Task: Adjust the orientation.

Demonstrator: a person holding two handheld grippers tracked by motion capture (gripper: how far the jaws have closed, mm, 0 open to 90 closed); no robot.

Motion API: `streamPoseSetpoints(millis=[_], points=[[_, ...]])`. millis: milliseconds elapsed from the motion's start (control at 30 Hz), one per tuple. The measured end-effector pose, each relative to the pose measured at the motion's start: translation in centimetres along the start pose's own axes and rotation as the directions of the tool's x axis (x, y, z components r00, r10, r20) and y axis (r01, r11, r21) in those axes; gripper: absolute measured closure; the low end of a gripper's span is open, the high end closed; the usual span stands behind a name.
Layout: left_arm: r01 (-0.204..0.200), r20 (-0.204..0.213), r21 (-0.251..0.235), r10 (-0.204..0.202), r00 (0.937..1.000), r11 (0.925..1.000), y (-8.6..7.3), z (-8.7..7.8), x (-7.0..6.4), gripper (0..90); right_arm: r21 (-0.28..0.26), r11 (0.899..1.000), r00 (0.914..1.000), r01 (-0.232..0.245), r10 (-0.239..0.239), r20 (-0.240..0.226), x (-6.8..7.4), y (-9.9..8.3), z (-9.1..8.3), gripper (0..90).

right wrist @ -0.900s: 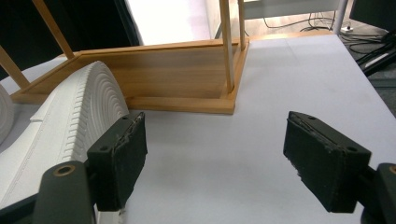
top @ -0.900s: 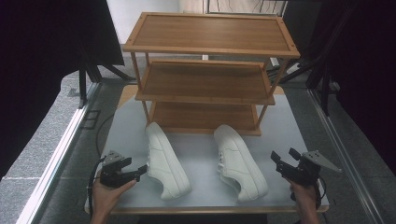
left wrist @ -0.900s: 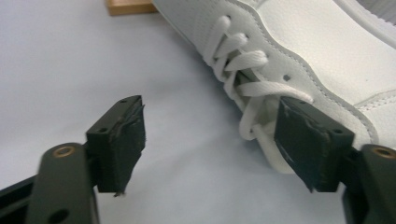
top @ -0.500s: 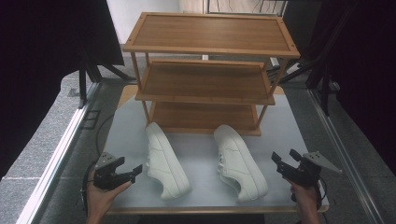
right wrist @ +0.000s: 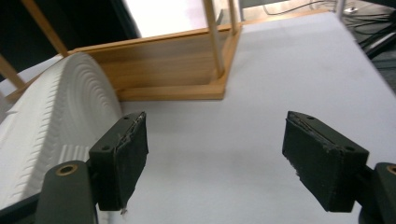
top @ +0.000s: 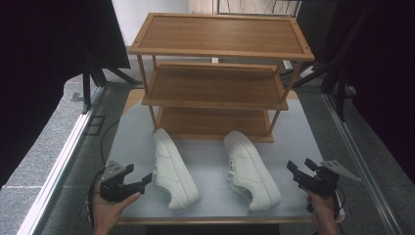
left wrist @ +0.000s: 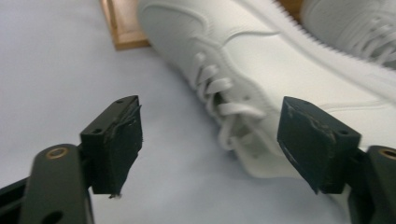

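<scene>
Since the earlier frames, the left gripper (top: 139,174) has drifted slightly toward the table's left front corner while the right gripper (top: 301,170) has barely shifted. On the pale table (top: 210,156) the three-tier wooden shoe rack (top: 220,44) stands at the far side, its shelves bare. Just in front of it lie two white sneakers, well apart from each other: the left sneaker (top: 173,166) on its side with the laces facing the left gripper, the right sneaker (top: 252,169) upright, toe toward the person. In the left gripper view the jaws stand wide apart, framing the left sneaker's laces (left wrist: 219,100) without touching. In the right gripper view the jaws also stand wide apart over bare table, with the right sneaker's ribbed sole (right wrist: 56,121) at the left.
</scene>
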State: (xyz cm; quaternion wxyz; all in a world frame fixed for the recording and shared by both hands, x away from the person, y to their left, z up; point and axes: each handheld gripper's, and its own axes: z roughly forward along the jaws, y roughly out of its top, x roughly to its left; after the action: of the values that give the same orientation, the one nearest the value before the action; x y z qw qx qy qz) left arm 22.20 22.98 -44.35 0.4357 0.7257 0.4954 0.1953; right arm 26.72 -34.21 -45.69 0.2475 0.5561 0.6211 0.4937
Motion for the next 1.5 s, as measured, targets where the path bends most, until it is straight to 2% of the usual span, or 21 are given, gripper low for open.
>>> streamPoseSetpoints(millis=[100, 200, 267, 300, 367, 433, 467, 533, 567, 600, 700, 867, 900, 1000, 1033, 1233, 1333, 1367, 1433, 1467, 1500], points=[[0.032, 0.006, -0.013, -0.032, 0.9995, 0.9994, 0.1, -0.6, -1.2, 35.2, 0.002, 1.0, 0.9999, 0.003, -0.003, -0.014, 0.4, 0.0, 0.0, 22.7], [0.073, 0.008, 0.007, -0.073, 0.9973, 0.9973, 0.1, -1.1, -2.3, 57.9, -0.011, 1.0, 0.9999, -0.006, 0.006, -0.011, 0.8, 0.3, -0.1, 23.0], [0.076, 0.021, 0.005, -0.077, 0.9968, 0.9971, -0.1, -1.4, -2.7, 67.5, -0.014, 1.0, 0.9999, -0.008, 0.008, -0.014, 0.9, 0.4, -0.1, 23.2], [0.067, 0.037, 0.007, -0.068, 0.997, 0.9977, -0.5, -1.9, -3.7, 71.4, -0.022, 1.0, 0.9997, -0.006, 0.005, -0.024, 1.4, 0.5, -0.2, 23.2], [0.055, 0.059, 0.03, -0.057, 0.9966, 0.998, -1.1, -2.2, -4.3, 74.9, -0.022, 1.0, 0.9997, 0.002, -0.002, -0.023, 1.8, 0.7, -0.3, 23.2], [0.054, 0.068, 0.042, -0.057, 0.9961, 0.9977, -1.4, -2.2, -4.5, 76.8, -0.026, 1.0, 0.9997, 0.001, -0.002, -0.023, 2.0, 0.7, -0.3, 23.2], [0.067, 0.079, 0.059, -0.071, 0.9943, 0.996, -2.2, -1.9, -4.7, 77.8, -0.035, 0.999, 0.9996, 0.009, -0.01, -0.026, 2.4, 0.9, -0.4, 23.4], [0.077, 0.086, 0.066, -0.083, 0.9928, 0.9948, -2.6, -1.7, -4.7, 80.4, -0.032, 0.999, 0.9994, 0.021, -0.022, -0.027, 2.7, 0.9, -0.3, 23.4], [0.106, 0.106, 0.082, -0.115, 0.9878, 0.9909, -3.3, -1.1, -4.7, 81.7, -0.027, 0.999, 0.9993, 0.024, -0.025, -0.028, 2.8, 0.9, -0.2, 23.4], [0.115, 0.119, 0.089, -0.125, 0.985, 0.9894, -3.5, -0.8, -4.8, 82.8, -0.022, 0.999, 0.9993, 0.025, -0.025, -0.028, 2.8, 0.8, 0.0, 23.4], [0.105, 0.136, 0.107, -0.119, 0.9836, 0.9888, -3.5, 0.1, -5.4, 84.3, -0.008, 1.0, 0.9995, 0.023, -0.024, -0.022, 2.7, 0.5, 0.2, 23.4], [0.101, 0.141, 0.099, -0.114, 0.9834, 0.99, -2.6, 1.1, -6.0, 88.4, -0.011, 1.0, 1.0, -0.002, 0.002, -0.003, 2.1, 0.4, -0.2, 23.5], [0.082, 0.146, 0.112, -0.098, 0.9844, 0.9903, -2.1, 1.8, -6.5, 88.3, -0.016, 1.0, 1.0, -0.009, 0.009, 0.002, 1.9, 0.4, -0.4, 23.5], [0.068, 0.165, 0.105, -0.085, 0.9827, 0.9921, -1.7, 2.1, -7.0, 88.9, -0.028, 0.999, 0.9995, -0.027, 0.027, 0.016, 1.7, 0.4, -0.6, 23.5], [0.043, 0.158, 0.107, -0.059, 0.9857, 0.9934, -1.2, 2.3, -7.5, 88.9, -0.03, 0.999, 0.9986, -0.043, 0.044, 0.03, 1.4, 0.3, -0.9, 23.5], [0.028, 0.178, 0.107, -0.047, 0.9829, 0.9938, 0.1, 3.4, -8.0, 88.0, -0.042, 0.997, 0.9972, -0.059, 0.061, 0.043, 1.2, 0.2, -1.2, 23.8], [0.04, 0.211, 0.123, -0.065, 0.9754, 0.9916, 1.3, 6.3, -8.9, 87.1, -0.052, 0.997, 0.9974, -0.057, 0.059, 0.042, 1.3, 0.1, -1.3, 24.1], [0.04, 0.211, 0.123, -0.065, 0.9754, 0.9916, 1.3, 6.3, -8.9, 87.0, -0.052, 0.997, 0.9974, -0.057, 0.059, 0.042, 1.3, 0.1, -1.3, 24.1], [0.027, 0.231, 0.134, -0.057, 0.9713, 0.9907, 1.8, 7.6, -9.7, 86.6, -0.052, 0.997, 0.9978, -0.053, 0.055, 0.037, 1.3, 0.1, -1.3, 24.0], [0.037, 0.244, 0.123, -0.066, 0.9676, 0.9918, 2.5, 8.2, -10.0, 86.9, -0.051, 0.997, 0.9975, -0.055, 0.057, 0.042, 1.1, 0.0, -1.3, 24.0], [0.037, 0.244, 0.123, -0.066, 0.9676, 0.9918, 2.5, 8.2, -10.0, 86.4, -0.051, 0.997, 0.9975, -0.055, 0.057, 0.042, 1.1, 0.0, -1.3, 24.0]])
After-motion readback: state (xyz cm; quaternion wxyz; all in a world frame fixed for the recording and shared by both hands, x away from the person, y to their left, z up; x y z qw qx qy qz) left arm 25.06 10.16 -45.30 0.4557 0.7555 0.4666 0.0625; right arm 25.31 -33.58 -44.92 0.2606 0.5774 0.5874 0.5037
